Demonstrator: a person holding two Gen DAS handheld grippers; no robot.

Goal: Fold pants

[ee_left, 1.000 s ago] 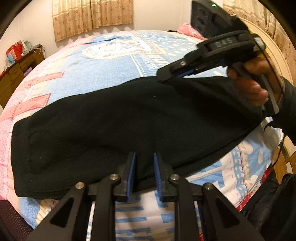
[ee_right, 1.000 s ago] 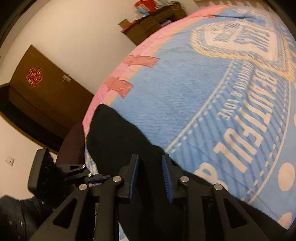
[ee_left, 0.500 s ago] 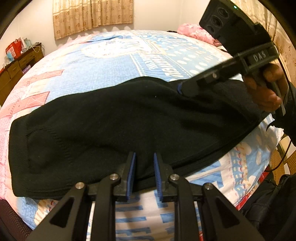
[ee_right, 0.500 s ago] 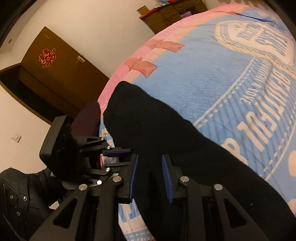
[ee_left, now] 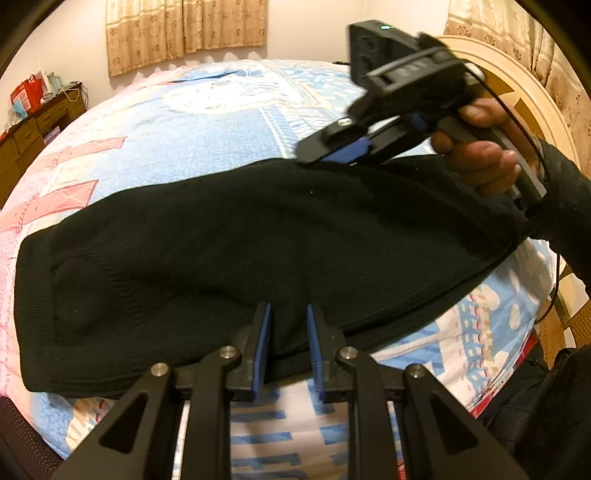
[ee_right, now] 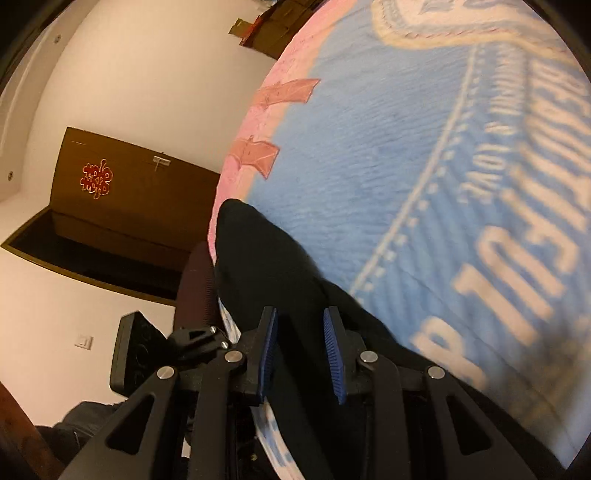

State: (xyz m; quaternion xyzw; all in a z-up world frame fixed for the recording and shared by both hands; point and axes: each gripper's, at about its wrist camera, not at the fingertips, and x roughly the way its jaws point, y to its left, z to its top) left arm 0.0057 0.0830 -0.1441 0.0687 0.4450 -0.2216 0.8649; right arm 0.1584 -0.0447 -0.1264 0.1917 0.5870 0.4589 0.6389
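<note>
1. Jaws of the left gripper stand narrow, with the near hem of the black pants between their blue pads; the cloth appears pinched there at the bed's near edge, though the contact itself is hard to see.
2. Jaws of the right gripper stand a little wider, with black cloth lying between the pads. Whether they press on it cannot be told.
3. Black pants lie lengthwise along the near edge of the bed, already doubled into one long band, the ribbed cuff end toward the bed's left edge.
4. What has changed: half a second ago the right gripper sat low against the far fold of the pants; it is now lifted slightly and rolled, its blue pad showing just above the cloth's far edge. The left gripper has not moved.
5. Meaning for the task: the left side looks to be anchoring the band while the right side repositions, probably to carry one end over for the next fold.
6. Hand pose: the person's right hand wraps the handle near the bed's right edge, dark sleeve behind it, gripper pointing left across the pants.
7. Farther off are a curved headboard, curtains, and a wooden dresser by the wall.
</note>
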